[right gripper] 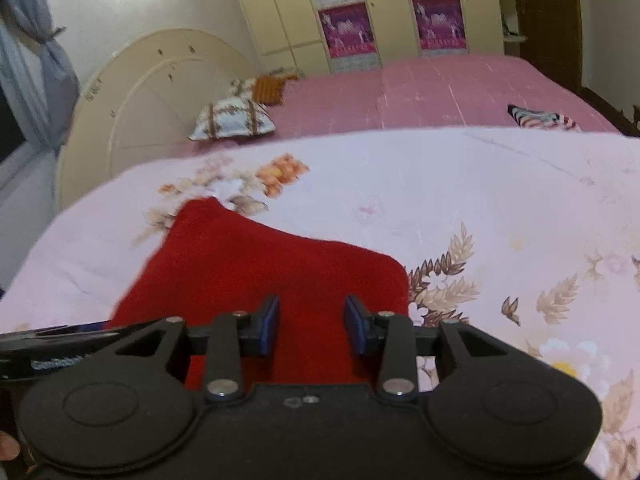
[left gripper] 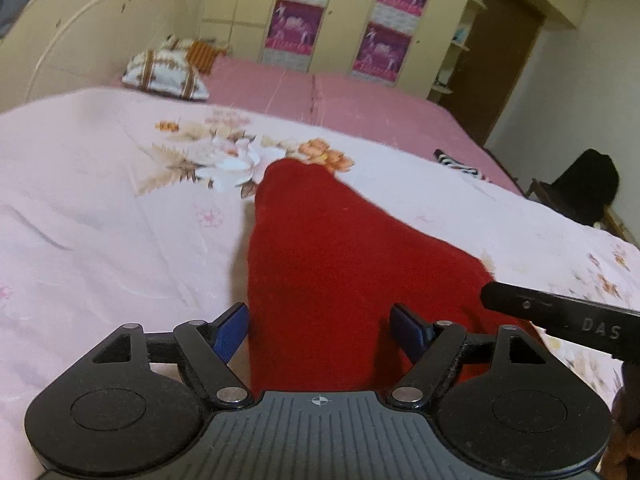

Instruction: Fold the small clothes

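A small red garment (left gripper: pixel 320 256) lies flat on the pale pink floral bedspread (left gripper: pixel 100 208). It narrows toward its far end. My left gripper (left gripper: pixel 322 334) is open, its blue pads (left gripper: pixel 230 332) standing wide on either side of the garment's near edge. My right gripper (right gripper: pixel 312 324) is open too, over the near right part of the same garment (right gripper: pixel 256 264), with its blue pads (right gripper: pixel 270 322) apart. Part of the right gripper (left gripper: pixel 560 320) shows in the left wrist view, and part of the left gripper (right gripper: pixel 52 344) in the right wrist view.
A darker pink sheet (left gripper: pixel 320 96) covers the far half of the bed, with patterned pillows (left gripper: pixel 168 70) by the cream headboard (left gripper: pixel 80 40). A striped cloth (right gripper: pixel 540 118) lies at the far right edge. A wardrobe (left gripper: pixel 340 12) stands behind. A dark chair (left gripper: pixel 580 188) stands right of the bed.
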Tool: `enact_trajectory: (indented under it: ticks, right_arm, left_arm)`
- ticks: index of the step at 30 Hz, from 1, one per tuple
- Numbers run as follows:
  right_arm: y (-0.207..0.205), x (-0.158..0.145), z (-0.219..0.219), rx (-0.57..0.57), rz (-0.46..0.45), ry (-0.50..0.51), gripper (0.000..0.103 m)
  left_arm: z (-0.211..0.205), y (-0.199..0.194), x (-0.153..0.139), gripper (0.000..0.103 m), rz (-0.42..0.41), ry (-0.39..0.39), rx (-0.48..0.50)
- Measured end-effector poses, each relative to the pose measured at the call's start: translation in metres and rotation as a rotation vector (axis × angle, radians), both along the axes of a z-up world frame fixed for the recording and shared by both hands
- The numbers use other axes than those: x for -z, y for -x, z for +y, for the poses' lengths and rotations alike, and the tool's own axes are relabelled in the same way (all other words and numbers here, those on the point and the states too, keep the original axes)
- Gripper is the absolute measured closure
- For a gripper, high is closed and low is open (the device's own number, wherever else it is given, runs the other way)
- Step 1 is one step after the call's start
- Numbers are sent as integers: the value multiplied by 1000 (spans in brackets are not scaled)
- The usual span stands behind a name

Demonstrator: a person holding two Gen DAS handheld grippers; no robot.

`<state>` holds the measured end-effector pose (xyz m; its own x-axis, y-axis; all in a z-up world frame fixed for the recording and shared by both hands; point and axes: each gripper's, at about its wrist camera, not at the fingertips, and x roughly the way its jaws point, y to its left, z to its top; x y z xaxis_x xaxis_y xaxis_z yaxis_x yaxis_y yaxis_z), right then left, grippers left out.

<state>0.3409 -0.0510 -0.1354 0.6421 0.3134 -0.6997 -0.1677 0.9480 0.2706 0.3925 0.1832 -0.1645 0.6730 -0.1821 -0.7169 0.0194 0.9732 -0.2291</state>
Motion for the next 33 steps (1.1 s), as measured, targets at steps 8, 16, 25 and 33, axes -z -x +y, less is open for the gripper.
enact_trajectory:
  ticks: [8, 16, 25, 33]
  right_arm:
    - [70, -19, -3, -12, -34, 17, 67]
    - [93, 13, 9, 27, 35, 83, 69]
    - [121, 5, 7, 75, 36, 65, 66]
    - [132, 4, 11, 97, 21, 75, 65]
  left_arm:
    - [-9, 63, -8, 26, -16, -65, 69]
    - [-16, 69, 12, 24, 68, -65, 67]
    - [-22, 79, 17, 0, 125, -77, 67]
    - [-23, 86, 12, 0, 176, -77, -12]
